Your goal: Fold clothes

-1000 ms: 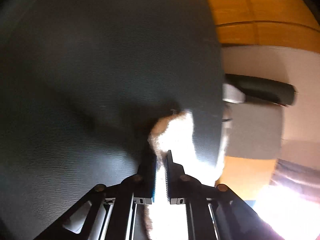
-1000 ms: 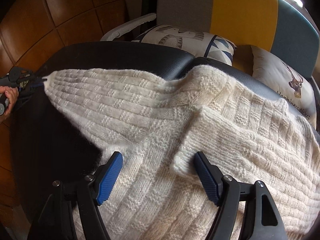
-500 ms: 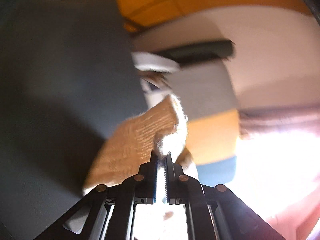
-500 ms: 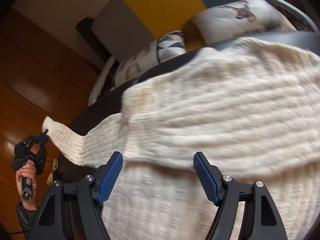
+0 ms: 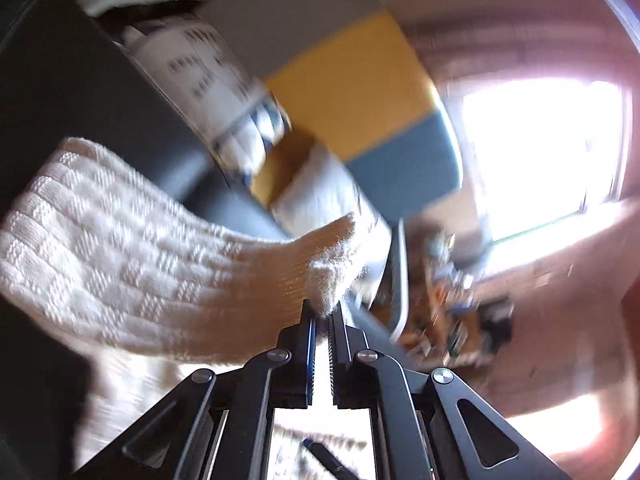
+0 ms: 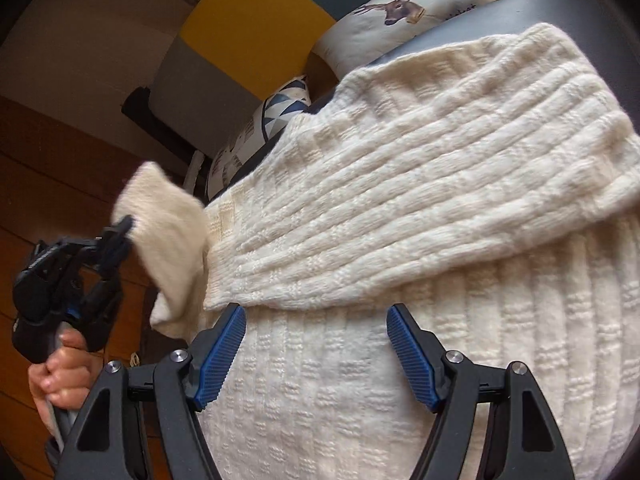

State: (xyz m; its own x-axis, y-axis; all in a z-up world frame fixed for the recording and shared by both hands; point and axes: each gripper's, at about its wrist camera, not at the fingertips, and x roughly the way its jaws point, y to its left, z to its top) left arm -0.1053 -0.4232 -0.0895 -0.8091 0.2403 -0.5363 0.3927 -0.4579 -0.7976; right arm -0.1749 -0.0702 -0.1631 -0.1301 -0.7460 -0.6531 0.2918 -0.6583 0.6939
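A cream knitted sweater (image 6: 420,208) lies spread over a black leather seat (image 6: 568,12). One sleeve (image 6: 460,152) is folded across its body. My left gripper (image 5: 323,307) is shut on the cuff of the other sleeve (image 5: 132,264), which is lifted off the seat. In the right wrist view the same left gripper (image 6: 120,236) sits at the left with the cuff (image 6: 168,220) hanging from it, a hand (image 6: 60,372) around its handle. My right gripper (image 6: 316,316) hovers open just above the sweater's body, nothing between its blue pads (image 6: 222,352).
Behind the seat stands a sofa with grey, yellow and blue panels (image 5: 360,80). Patterned cushions (image 6: 404,12) lean on it, one with a deer print. A wooden floor (image 6: 52,168) lies to the left. A bright window (image 5: 540,152) glares at the right.
My left gripper has lifted the sleeve cuff off the seat and carried it in toward the sweater's body. The right gripper has swung and rolled over the sweater, still open.
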